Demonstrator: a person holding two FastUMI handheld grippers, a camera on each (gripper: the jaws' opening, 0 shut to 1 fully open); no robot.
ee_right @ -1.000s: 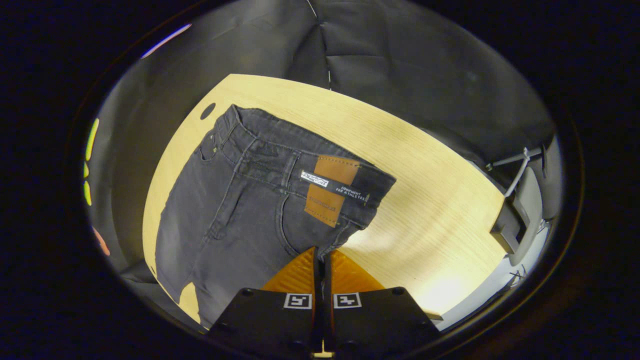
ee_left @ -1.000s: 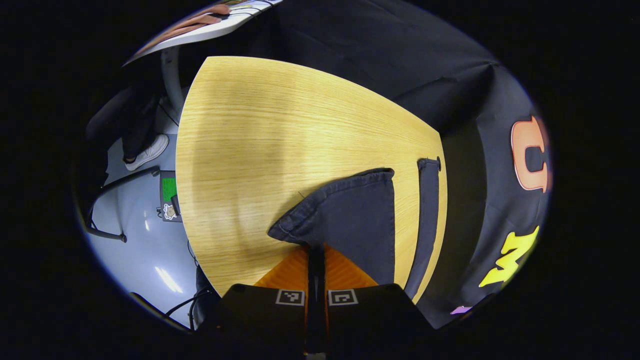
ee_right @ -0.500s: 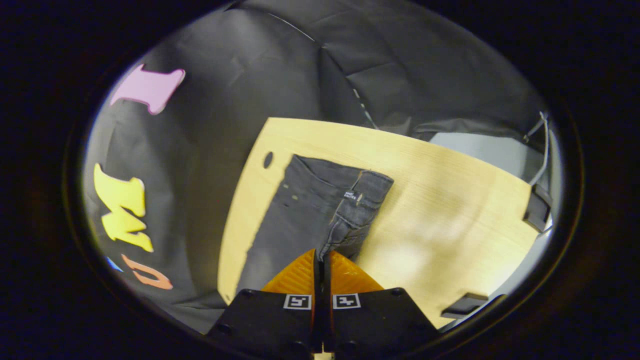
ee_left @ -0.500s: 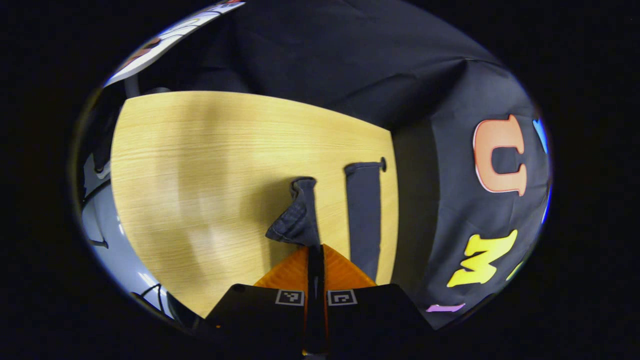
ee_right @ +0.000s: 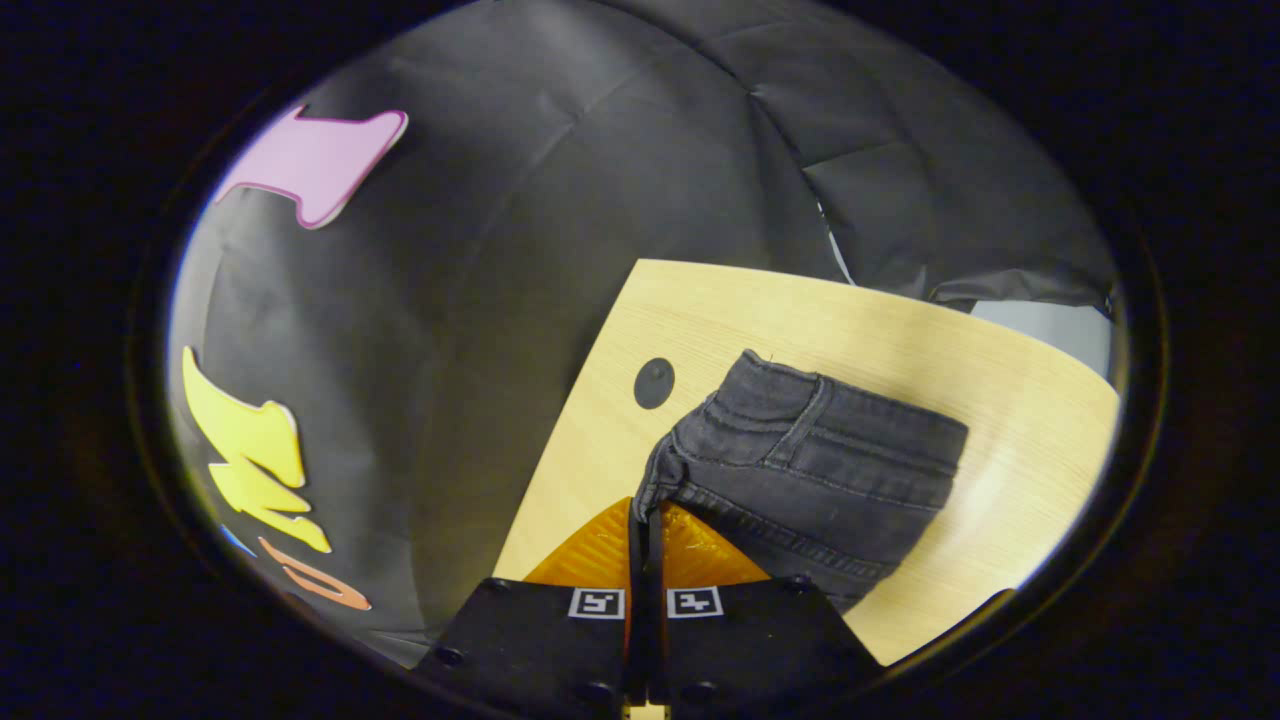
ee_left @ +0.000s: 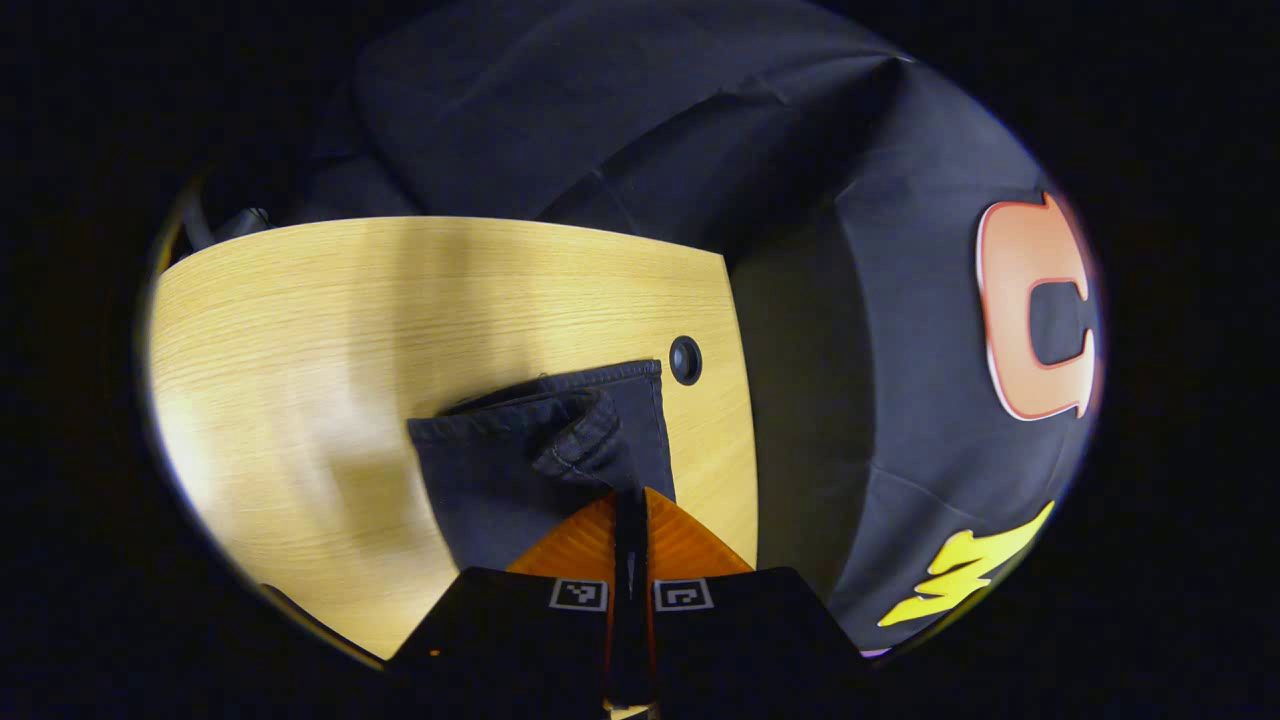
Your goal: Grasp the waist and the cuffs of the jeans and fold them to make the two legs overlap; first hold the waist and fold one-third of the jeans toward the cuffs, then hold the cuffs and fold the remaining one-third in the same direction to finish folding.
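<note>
We've got the left hand-held gripper [ee_left: 630,497] clamped on a cuff [ee_left: 585,448] & the right hand-held gripper [ee_right: 645,512] pinching the waist [ee_right: 790,440] of the jeans [ee_left: 520,470], on the worktop [ee_left: 330,320] near its grommet hole [ee_left: 685,360]. Risk (our guess): an uneven drop bunches the legs, or the edge overhangs.

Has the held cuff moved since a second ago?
Yes. The cuff pinched by the left gripper has swung toward the table's round hole, now lying over the other leg.

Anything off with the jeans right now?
Slightly. In the left gripper view the upper cuff is bunched and curled where the left gripper pinches it, short of the lower cuff's edge. The waist held by the right gripper looks tidy.
</note>
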